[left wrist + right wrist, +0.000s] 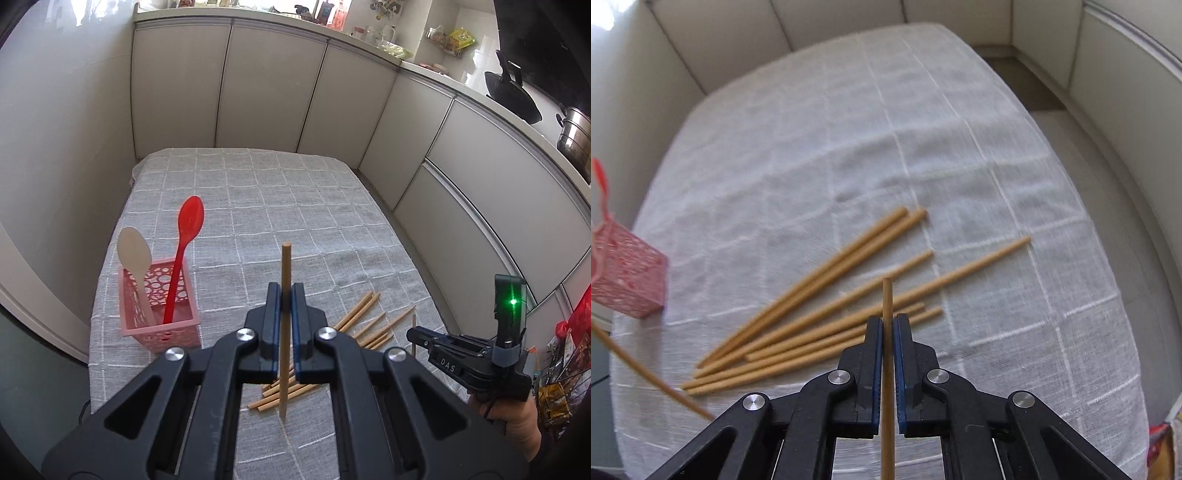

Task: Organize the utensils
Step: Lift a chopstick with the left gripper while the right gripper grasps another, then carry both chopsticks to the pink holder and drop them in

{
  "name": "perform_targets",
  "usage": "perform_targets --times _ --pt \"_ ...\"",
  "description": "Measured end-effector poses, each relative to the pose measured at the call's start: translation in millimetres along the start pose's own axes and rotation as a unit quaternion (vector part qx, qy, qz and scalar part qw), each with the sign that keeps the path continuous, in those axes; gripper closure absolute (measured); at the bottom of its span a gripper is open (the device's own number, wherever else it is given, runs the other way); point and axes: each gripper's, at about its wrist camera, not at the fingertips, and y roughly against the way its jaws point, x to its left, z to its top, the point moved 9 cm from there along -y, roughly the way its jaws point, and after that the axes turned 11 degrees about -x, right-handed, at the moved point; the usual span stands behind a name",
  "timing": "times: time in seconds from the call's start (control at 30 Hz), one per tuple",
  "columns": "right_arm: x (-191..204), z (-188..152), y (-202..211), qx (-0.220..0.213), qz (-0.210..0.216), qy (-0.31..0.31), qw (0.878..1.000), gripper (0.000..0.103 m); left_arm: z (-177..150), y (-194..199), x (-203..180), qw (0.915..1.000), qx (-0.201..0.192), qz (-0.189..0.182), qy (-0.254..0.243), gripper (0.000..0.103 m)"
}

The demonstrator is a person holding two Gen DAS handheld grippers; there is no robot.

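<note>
Wooden, light, stiff and smooth, one chopstick [285, 317] stands pinched mid-shaft in the left tongs [285, 295], another chopstick [887, 369] in the right tongs [887, 325], the pink basket [159, 306] at ten o'clock.

The left gripper [285, 295] is held above the table, its two blue-lined fingers [272, 301] pressed in on a single chopstick [285, 266] that is kept upright between them. The right gripper [888, 325] is likewise closed, a second chopstick [887, 295] being clamped vertically. Seen from the left wrist, the right gripper is carried low at the right side, gripped by a bare hand [517, 417].
</note>
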Motion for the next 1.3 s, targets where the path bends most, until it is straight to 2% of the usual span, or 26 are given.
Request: perform_targets --times 0.17,0.37,0.6,0.73,0.97,1.1,1.17,1.3 --pt "27 33 35 -0.042 0.029 0.023 0.998 0.099 7 19 7 0.9999 -0.014 0.008 0.004 0.097" --pt "59 66 71 -0.087 0.062 0.054 0.993 0.099 29 55 24 0.9982 -0.052 0.020 0.021 0.097" --pt "109 105 107 -0.138 0.110 0.084 0.981 0.099 65 98 45 0.9927 -0.110 0.041 0.029 0.097" --pt "141 127 122 -0.163 0.135 0.095 0.973 0.099 85 108 54 0.9886 -0.136 0.056 0.030 0.097" --pt "189 158 138 -0.192 0.179 0.103 0.959 0.098 106 106 68 0.9845 -0.153 0.082 0.027 0.097" --pt "217 167 137 -0.197 0.205 0.101 0.953 0.098 112 90 71 0.9828 -0.155 0.099 0.012 0.097" --pt "230 167 130 -0.195 0.215 0.102 0.952 0.098 111 77 73 0.9830 -0.149 0.107 0.001 0.097" --pt "247 162 108 -0.177 0.227 0.103 0.952 0.098 101 52 75 0.9878 -0.122 0.095 -0.013 0.097"
